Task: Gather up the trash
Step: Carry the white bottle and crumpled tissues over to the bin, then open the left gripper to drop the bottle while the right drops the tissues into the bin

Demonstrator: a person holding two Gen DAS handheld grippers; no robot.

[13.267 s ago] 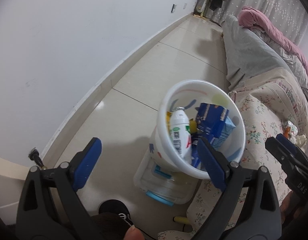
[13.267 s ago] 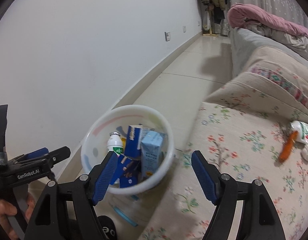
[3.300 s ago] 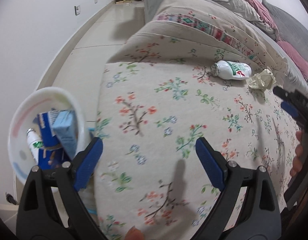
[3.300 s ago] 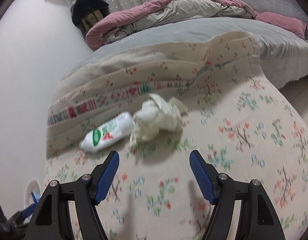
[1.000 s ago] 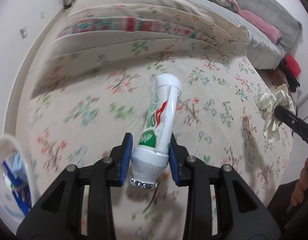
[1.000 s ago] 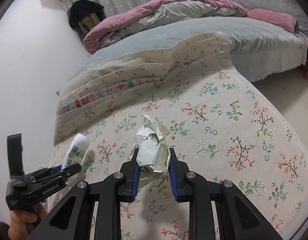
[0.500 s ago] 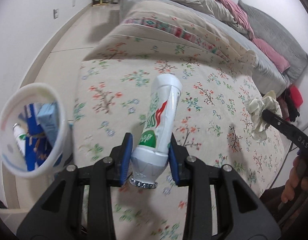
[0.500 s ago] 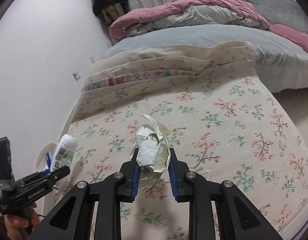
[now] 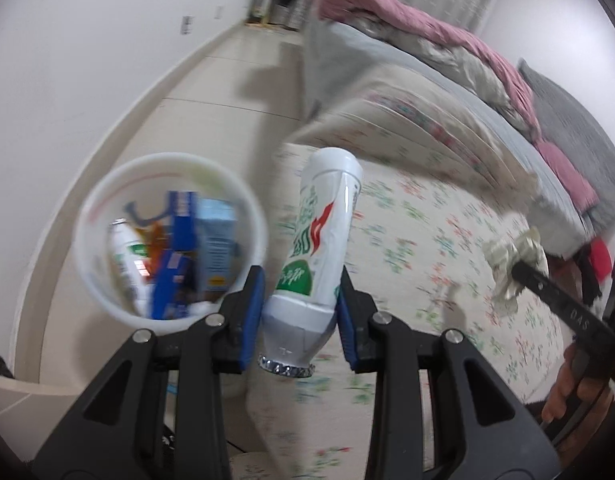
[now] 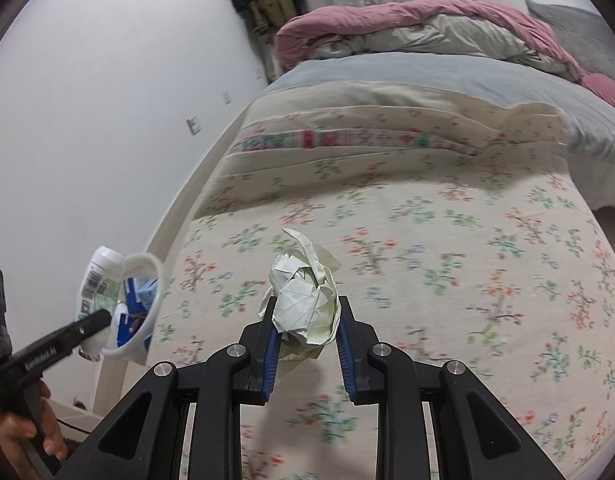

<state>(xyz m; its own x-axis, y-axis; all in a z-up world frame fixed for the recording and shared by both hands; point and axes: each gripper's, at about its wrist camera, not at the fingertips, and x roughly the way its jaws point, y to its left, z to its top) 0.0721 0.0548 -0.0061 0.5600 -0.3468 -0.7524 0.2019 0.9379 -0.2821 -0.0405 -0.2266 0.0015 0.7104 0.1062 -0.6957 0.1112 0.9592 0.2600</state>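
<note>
- Nearest, the left gripper (image 9: 299, 312) has its blue pads clamped on the lower body of a white plastic bottle with a green and red label (image 9: 321, 240); the bottle's ridged neck end points back toward the camera and its flat base points away.
- Just left of that bottle, in the left wrist view, sits the round white plastic bin (image 9: 169, 240), on the floor side of the bed's edge; the bottle is beside the bin's rim, not inside it.
- Inside the bin lie a pale blue carton (image 9: 215, 240), a dark blue box (image 9: 175, 276) and another small white bottle (image 9: 125, 256).
- Likewise, the right gripper (image 10: 305, 340) is closed narrowly on a crumpled wad of off-white paper (image 10: 303, 300), held above the floral cream bedspread (image 10: 447, 280), well to the right of the bin.
- From the right wrist view the bin (image 10: 145, 308) shows at the left edge of the bedspread, with the left gripper's black finger and its bottle in front of it, and a hand (image 10: 25, 436) on the grip.
- Beyond the bin, pale floor tiles (image 9: 211, 96) run along a white wall (image 9: 87, 40).
- Farthest, a pink and grey duvet (image 10: 407, 28) is heaped at the head of the bed.
</note>
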